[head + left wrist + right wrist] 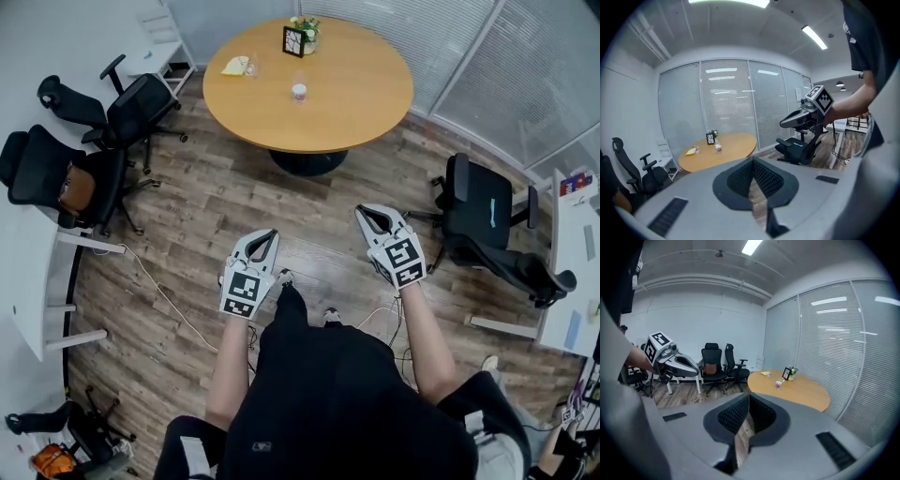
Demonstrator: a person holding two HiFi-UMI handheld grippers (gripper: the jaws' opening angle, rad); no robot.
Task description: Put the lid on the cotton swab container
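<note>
The cotton swab container (299, 91), small and white with a pink band, stands on the round wooden table (356, 103) far ahead of me. It also shows as a small cotton swab container (718, 148) in the left gripper view and as a tiny cotton swab container (778, 385) in the right gripper view. A small clear object (251, 66) lies beside a yellow item (235, 66); I cannot tell whether it is the lid. My left gripper (269, 234) and right gripper (366, 212) hang over the wooden floor, well short of the table. Both are shut and hold nothing.
A picture frame (293, 40) and a small plant (307, 26) stand at the table's far side. Black office chairs (131, 108) crowd the left, and another chair (478, 220) sits at the right. White desks line both sides. A cable (164, 295) runs across the floor.
</note>
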